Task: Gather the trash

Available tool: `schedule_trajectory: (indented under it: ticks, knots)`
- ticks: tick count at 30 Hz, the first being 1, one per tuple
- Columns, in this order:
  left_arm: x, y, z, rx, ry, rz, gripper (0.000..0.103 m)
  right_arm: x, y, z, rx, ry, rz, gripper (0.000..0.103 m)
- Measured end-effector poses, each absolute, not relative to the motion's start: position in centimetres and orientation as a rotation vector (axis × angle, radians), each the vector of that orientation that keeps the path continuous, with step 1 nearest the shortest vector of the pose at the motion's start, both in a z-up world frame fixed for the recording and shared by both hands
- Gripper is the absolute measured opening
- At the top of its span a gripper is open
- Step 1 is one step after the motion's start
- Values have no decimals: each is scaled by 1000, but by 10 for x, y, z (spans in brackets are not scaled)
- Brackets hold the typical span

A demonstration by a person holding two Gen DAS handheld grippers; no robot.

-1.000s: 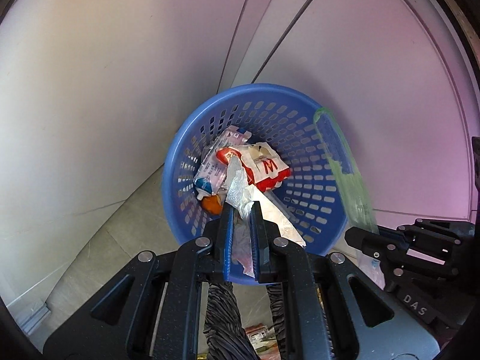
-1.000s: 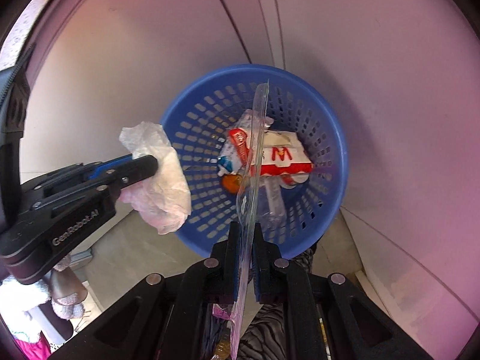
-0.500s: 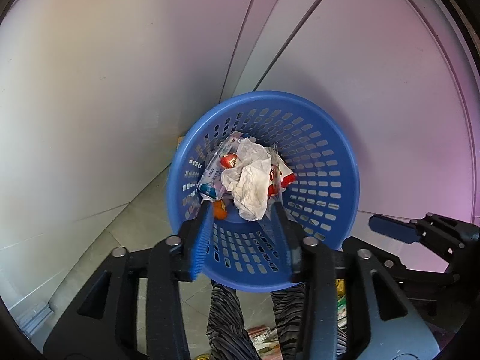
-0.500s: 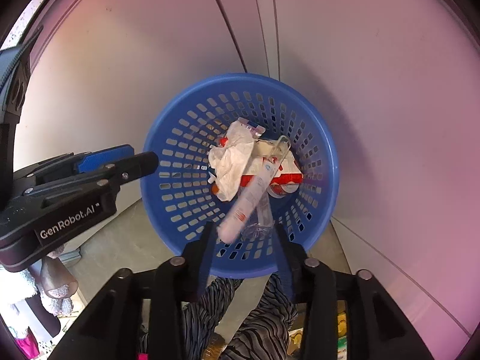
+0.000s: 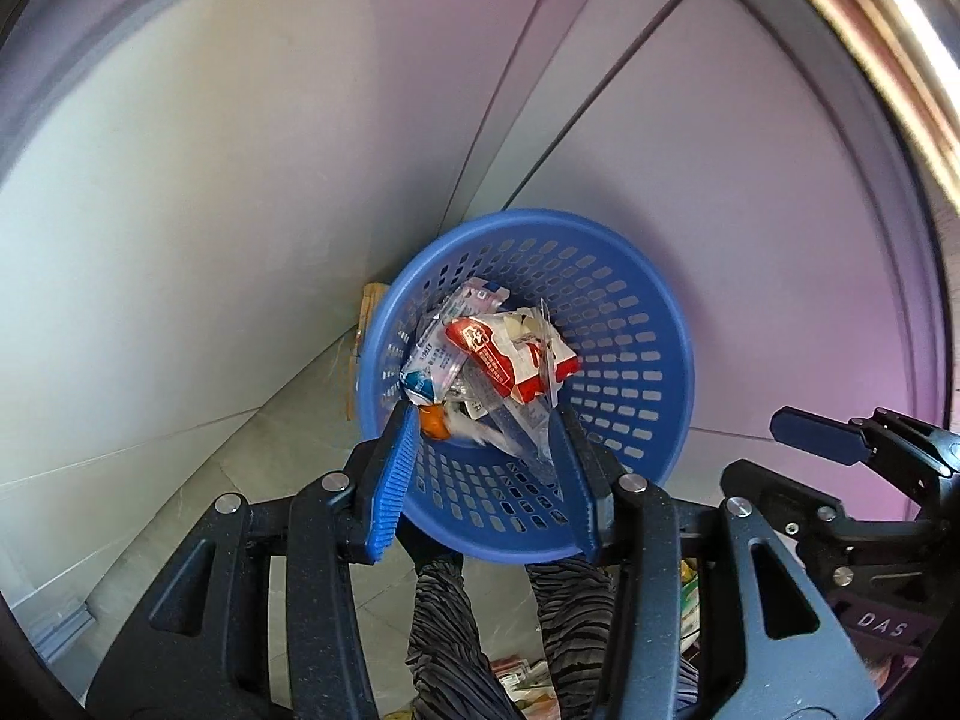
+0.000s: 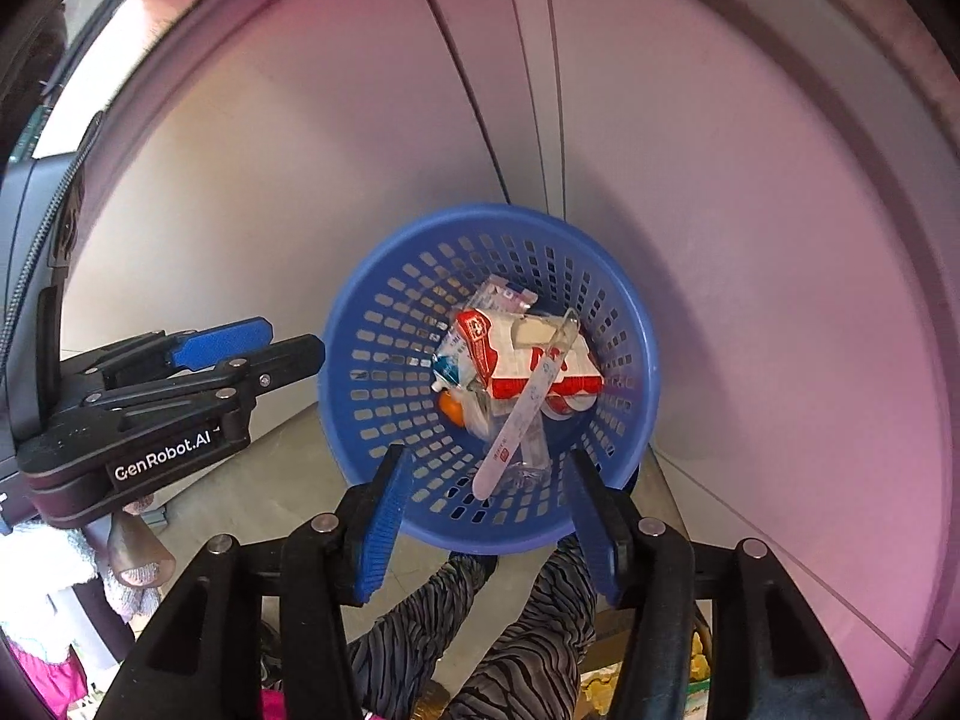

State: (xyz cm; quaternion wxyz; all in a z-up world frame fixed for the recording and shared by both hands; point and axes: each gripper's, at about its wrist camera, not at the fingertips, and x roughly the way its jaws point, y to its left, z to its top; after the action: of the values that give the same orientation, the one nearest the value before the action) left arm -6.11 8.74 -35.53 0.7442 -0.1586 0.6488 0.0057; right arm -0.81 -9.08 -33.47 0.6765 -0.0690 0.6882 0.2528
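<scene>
A blue perforated basket (image 5: pixel 630 330) (image 6: pixel 384 360) stands on the floor in a corner. It holds a red-and-white carton (image 5: pixel 510 354) (image 6: pixel 522 360), printed wrappers, an orange piece (image 5: pixel 433 423) and a long clear plastic wrapper (image 6: pixel 519 420). My left gripper (image 5: pixel 483 426) hangs above the basket's near rim, open and empty. My right gripper (image 6: pixel 489 459) hovers over the same rim; its jaws are opening with nothing between them. Each gripper shows at the edge of the other's view: the right one's fingers (image 5: pixel 816 437), the left one's fingers (image 6: pixel 264 348).
Pale walls close in behind and on both sides of the basket. A strip of cardboard (image 5: pixel 369 312) leans behind it. The person's striped trouser legs (image 5: pixel 444 630) stand just in front, with packets on the grey tiled floor (image 5: pixel 198 468) around them.
Both grippers opened. The left let go of a crumpled tissue and the right of the long clear wrapper; both fell into the basket. Both hands rose a little.
</scene>
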Motion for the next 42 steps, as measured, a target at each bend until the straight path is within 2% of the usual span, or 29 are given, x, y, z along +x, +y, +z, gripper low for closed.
schedule_trajectory:
  ticks: [17, 25, 27, 29, 30, 33, 35, 36, 38, 40, 42]
  knots:
    - [-68, 88, -223, -345, 1194, -2, 45, -12, -122, -207, -85, 1336, 655, 59]
    - [-53, 67, -143, -321, 1030, -46, 45, 2, -152, -132, -24, 1159, 659, 68]
    - [-48, 60, -124, -304, 983, -51, 50, 5, -160, -114, -14, 1109, 648, 71]
    - [-42, 54, -106, -291, 938, -51, 63, 9, -168, -97, -6, 1057, 636, 72]
    - [-39, 51, -96, -288, 916, -53, 64, 10, -172, -88, 1, 1035, 631, 72]
    - [-34, 44, -70, -275, 858, -54, 73, 18, -186, -66, 23, 968, 622, 83]
    - [-33, 38, -53, -265, 817, -45, 84, 21, -192, -51, 37, 919, 616, 85]
    - [-33, 37, -42, -259, 793, -40, 86, 22, -197, -44, 43, 898, 614, 85]
    - [-32, 33, -29, -242, 754, -38, 94, 25, -201, -30, 48, 857, 605, 92]
    - [-32, 30, -18, -238, 728, -50, 98, 26, -205, -20, 53, 813, 592, 103]
    - [-30, 28, -11, -240, 709, -53, 98, 27, -210, -13, 65, 775, 583, 103]
